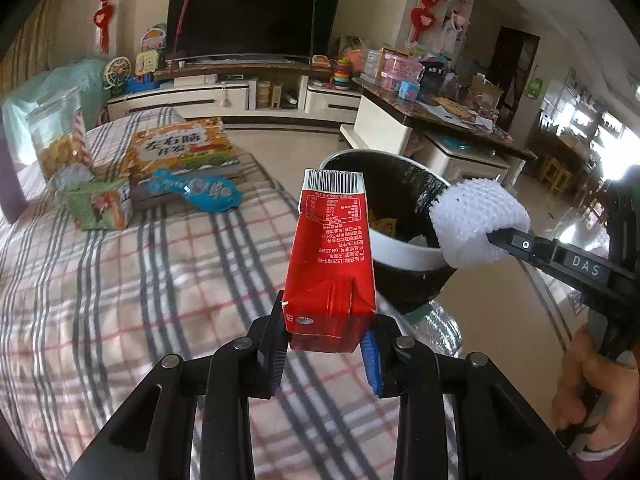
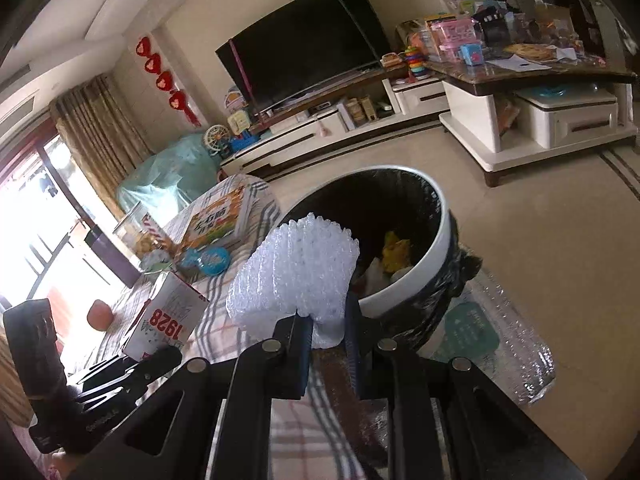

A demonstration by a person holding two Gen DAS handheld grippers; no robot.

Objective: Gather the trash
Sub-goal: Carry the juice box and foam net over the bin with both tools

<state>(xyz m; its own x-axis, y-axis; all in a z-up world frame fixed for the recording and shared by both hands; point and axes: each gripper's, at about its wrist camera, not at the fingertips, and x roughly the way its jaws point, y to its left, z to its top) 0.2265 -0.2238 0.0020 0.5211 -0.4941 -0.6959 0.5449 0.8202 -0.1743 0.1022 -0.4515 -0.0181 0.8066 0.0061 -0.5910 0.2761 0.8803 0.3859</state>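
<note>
So the biggest thing here is the bed (image 1: 120, 280) with its plaid cover, and the white trash bin (image 1: 400, 254) with a black liner stands on the floor right off its right edge. There's already some yellow and white rubbish down in the bin.

Back toward the far end of the bed there's an orange kids' book (image 1: 180, 148), a clear snack jar (image 1: 60, 136) near the far-left corner, then a blue wrapper (image 1: 200, 192) lying just in front of the book and a small green box (image 1: 100, 204) to the left of that.

The left gripper (image 1: 328, 336) is pinching the bottom end of a red milk carton (image 1: 330, 256), fingers clamped on both sides, carton held up above the bed's right edge, right next to the bin, barcode end pointing away. From the right wrist view you can read "1928" on its white face.

The right gripper (image 2: 326, 334) has its fingers squeezed onto a white foam fruit net (image 2: 296, 276), held over the near rim of the bin. In the left view that foam net sits at the bin's right rim.
</note>
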